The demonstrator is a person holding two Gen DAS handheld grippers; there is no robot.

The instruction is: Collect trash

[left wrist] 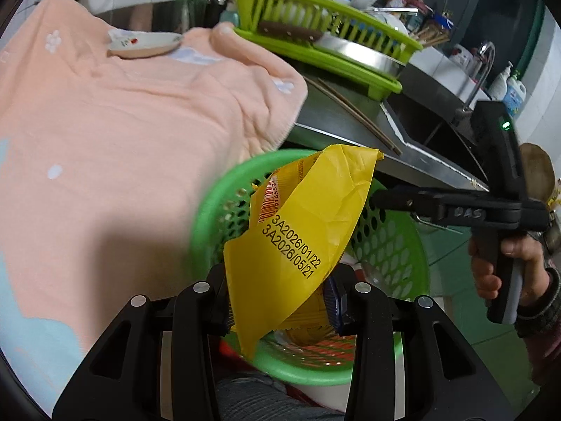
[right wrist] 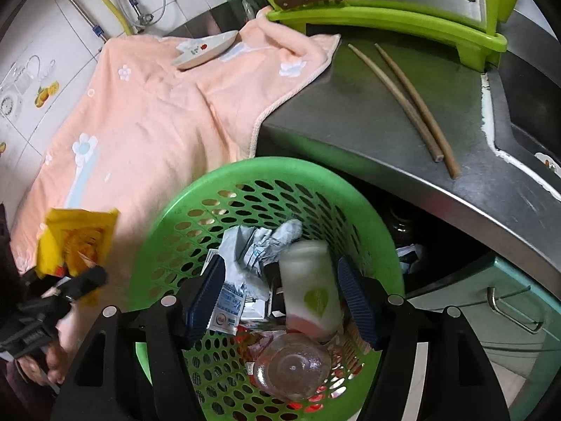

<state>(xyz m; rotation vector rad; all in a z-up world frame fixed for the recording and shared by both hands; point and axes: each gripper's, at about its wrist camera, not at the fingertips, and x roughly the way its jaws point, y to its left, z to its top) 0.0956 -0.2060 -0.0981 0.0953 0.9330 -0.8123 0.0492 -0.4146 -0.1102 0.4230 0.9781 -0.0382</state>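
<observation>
The left gripper [left wrist: 280,301] pinches a yellow wrapper [left wrist: 305,217] upright – long axis vertical – above the green basket [right wrist: 175,210]. The right gripper [right wrist: 280,298] is spread, its jaws clear of the white bottle [right wrist: 310,284] (lying lengthwise in the basket beside crumpled paper [right wrist: 252,245]).

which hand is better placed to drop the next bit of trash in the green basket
Left, probably: the left gripper is clamped on the yellow wrapper above the green basket; the right gripper stands open, holding nothing.

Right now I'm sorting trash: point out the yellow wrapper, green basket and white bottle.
yellow wrapper [left wrist: 308,217], left wrist view, printed middle.
green basket [right wrist: 168,217], right wrist view, left rim.
white bottle [right wrist: 308,280], right wrist view, body.
</observation>
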